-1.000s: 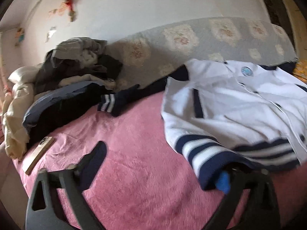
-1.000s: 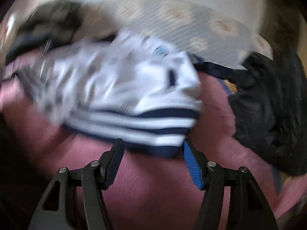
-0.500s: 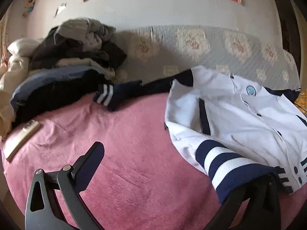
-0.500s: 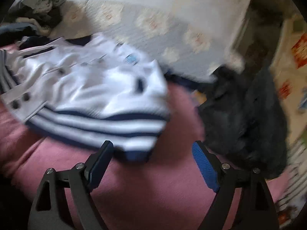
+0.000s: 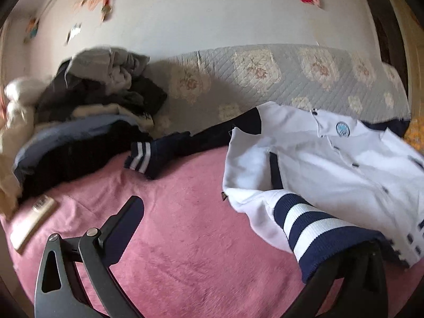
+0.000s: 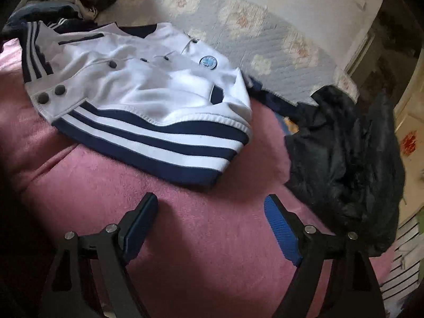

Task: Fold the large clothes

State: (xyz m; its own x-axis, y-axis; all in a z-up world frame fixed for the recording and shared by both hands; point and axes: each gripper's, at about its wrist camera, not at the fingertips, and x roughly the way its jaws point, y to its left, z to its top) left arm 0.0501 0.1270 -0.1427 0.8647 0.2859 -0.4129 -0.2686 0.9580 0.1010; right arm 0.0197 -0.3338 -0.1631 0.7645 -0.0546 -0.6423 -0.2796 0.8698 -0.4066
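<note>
Pink blanket (image 6: 185, 238) across a bed, grey floral quilt (image 5: 265, 79) banked along the white wall behind. White jacket (image 6: 148, 87) with navy stripes spread on the blanket, front up, one navy sleeve (image 5: 185, 143) stretched out toward a heap of clothes (image 5: 87, 111) at the left. Dark coat (image 6: 344, 159) bunched on the blanket just right of the jacket. Small flat box (image 5: 31, 222) near the blanket's left edge. Left gripper (image 5: 238, 241) low over the blanket, angled slightly down, fingers spread wide; left finger (image 5: 124, 225) bare over the blanket, right finger hidden under the striped hem (image 5: 318, 235), which drapes over it; contact there impossible to judge, no pinch visible. Right gripper (image 6: 212, 222) tilted more steeply down, just short of the hem's near edge, jaws just opened wide, nothing between them, blue pad (image 6: 281, 233) clear of the cloth.
</note>
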